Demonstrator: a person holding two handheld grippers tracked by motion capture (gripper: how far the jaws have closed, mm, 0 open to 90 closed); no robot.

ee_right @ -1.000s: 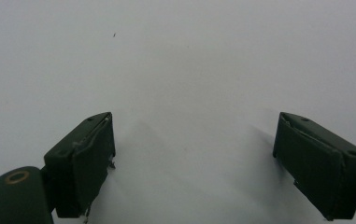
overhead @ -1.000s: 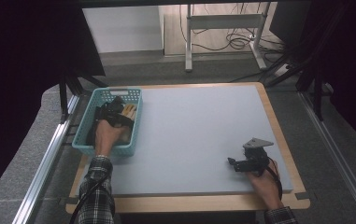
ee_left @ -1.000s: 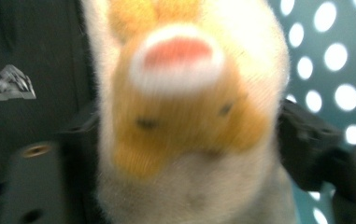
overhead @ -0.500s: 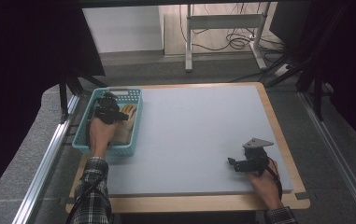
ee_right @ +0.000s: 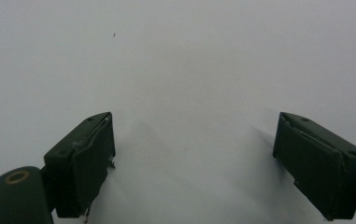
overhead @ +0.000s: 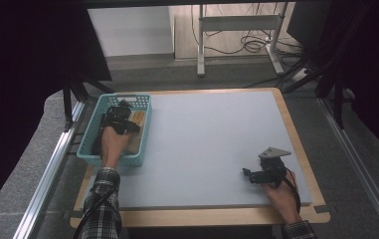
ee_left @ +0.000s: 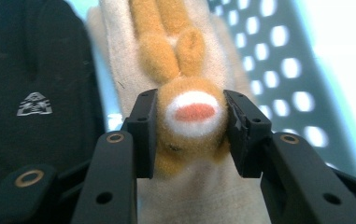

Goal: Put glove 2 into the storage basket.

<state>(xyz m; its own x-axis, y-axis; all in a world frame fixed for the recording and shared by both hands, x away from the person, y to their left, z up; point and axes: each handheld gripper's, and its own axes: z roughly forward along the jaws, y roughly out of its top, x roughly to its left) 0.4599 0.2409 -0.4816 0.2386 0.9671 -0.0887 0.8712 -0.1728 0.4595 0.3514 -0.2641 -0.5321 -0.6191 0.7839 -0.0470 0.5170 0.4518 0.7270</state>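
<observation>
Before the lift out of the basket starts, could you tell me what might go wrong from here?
The left gripper squeezes only the rounded end of the plush toy, so the soft fur may slip free when lifted. The toy lies on a beige cloth beside a black glove; either might snag and come along. The basket wall is close, so the toy could catch on it.

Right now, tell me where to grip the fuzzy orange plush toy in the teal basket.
Grip the fuzzy orange plush toy across its rounded end with the white and pink patch, coming along its length from that end. It lies flat on beige cloth, and the left tool already clamps that soft, narrow end from both sides.
</observation>
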